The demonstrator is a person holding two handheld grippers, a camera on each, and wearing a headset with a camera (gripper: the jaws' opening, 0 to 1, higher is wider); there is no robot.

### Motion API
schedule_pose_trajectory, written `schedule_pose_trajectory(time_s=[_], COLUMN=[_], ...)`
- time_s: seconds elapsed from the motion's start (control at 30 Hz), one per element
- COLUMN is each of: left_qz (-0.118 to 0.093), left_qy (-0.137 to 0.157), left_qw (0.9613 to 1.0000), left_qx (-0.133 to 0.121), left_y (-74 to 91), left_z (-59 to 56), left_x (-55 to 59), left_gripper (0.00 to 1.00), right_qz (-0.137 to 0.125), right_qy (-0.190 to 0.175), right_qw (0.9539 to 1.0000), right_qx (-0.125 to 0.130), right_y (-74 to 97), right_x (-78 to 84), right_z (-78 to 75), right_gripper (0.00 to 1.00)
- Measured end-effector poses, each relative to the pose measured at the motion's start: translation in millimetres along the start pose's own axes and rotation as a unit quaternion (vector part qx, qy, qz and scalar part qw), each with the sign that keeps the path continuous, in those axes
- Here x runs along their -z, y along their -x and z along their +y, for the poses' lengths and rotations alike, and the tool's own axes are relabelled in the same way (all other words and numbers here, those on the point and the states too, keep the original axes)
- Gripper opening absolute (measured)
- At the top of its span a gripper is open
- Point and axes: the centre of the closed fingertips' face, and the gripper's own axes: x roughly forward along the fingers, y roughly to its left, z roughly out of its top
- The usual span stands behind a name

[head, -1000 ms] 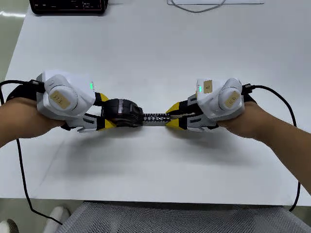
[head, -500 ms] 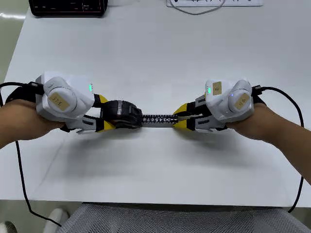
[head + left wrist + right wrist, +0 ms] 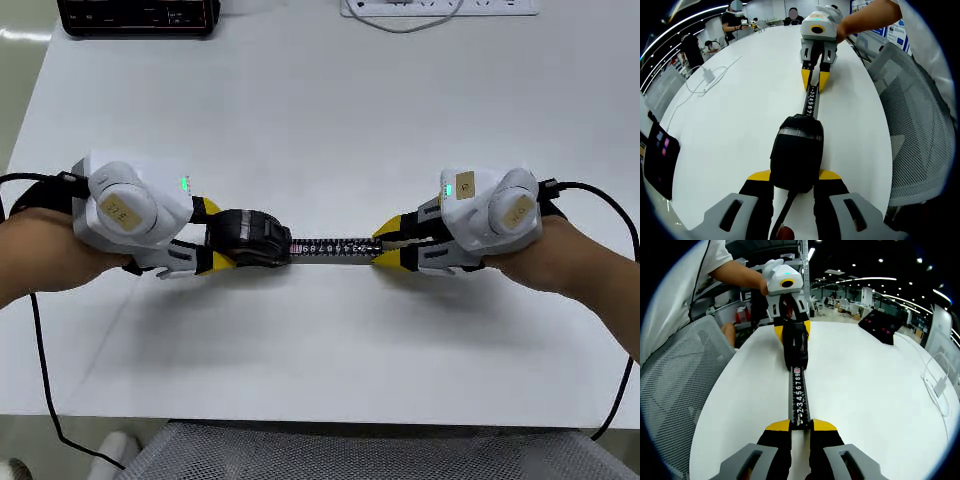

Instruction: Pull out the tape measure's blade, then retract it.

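The pull-out step is in hand: the blade [image 3: 335, 246] shows a short numbered stretch out of the tape measure [image 3: 250, 237], which sits at 9 o'clock of the head view's centre, low over the white table [image 3: 300, 120]. The left gripper [image 3: 218, 233] clamps its case; the right gripper [image 3: 386, 244], at 3 o'clock, pinches the blade's tip, jaws narrow. Both forearms lie level, grippers facing each other — next, I judge, a straight pull toward 3 o'clock, the case held steady, then a slow return.

the left gripper [image 3: 218, 232] and right gripper [image 3: 386, 244] are held level, tips facing each other, well apart, one in each hand. left jaws clamp the tape measure [image 3: 250, 236]; right jaws pinch its blade [image 3: 330, 245].
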Motion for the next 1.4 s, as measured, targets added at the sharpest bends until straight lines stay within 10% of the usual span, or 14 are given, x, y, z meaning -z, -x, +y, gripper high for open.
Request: schedule_pose_trajectory(time_s=[1.4], left_qz=[0.004], left_qy=[-0.003], left_qw=[1.0], left_qx=[-0.002], left_y=[0.2], left_z=[-0.2], left_x=[0.4], left_gripper=[0.25], right_qz=[0.037], right_qy=[-0.001], right_qw=[0.9993], right_qx=[0.012], right_y=[41.0], right_x=[37.4], right_z=[0.4], right_gripper=[0.08])
